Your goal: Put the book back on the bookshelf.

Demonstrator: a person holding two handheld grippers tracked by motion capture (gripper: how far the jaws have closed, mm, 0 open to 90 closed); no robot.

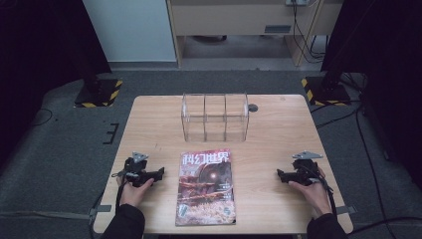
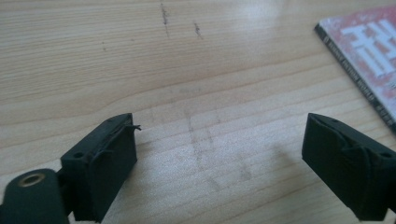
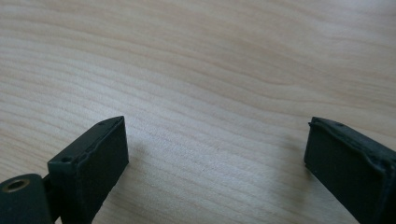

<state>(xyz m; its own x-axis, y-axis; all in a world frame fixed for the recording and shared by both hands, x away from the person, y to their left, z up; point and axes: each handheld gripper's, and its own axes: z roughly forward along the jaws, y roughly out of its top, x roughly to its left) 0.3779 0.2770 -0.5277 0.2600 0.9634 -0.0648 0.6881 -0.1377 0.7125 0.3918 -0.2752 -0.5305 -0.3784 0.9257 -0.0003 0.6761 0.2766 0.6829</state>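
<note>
A magazine (image 1: pixel 206 186) with a red cover and white characters lies flat at the front middle of the wooden table (image 1: pixel 278 134). Behind it stands a clear plastic rack (image 1: pixel 215 117) with three compartments, all bare. My left gripper (image 1: pixel 160 173) rests on the table left of the magazine, pointing toward it. Its jaws stand wide open over bare wood (image 2: pixel 219 126), and the magazine's corner (image 2: pixel 364 51) shows at the upper right. My right gripper (image 1: pixel 279 174) rests right of the magazine, open (image 3: pixel 217 126), with nothing between its jaws.
A small dark hole (image 1: pixel 253 107) sits in the table beside the rack. Two stand bases with yellow-black stripes (image 1: pixel 99 93) (image 1: pixel 324 89) flank the table's far corners on the grey floor. Cables (image 1: pixel 368 149) trail along the right side.
</note>
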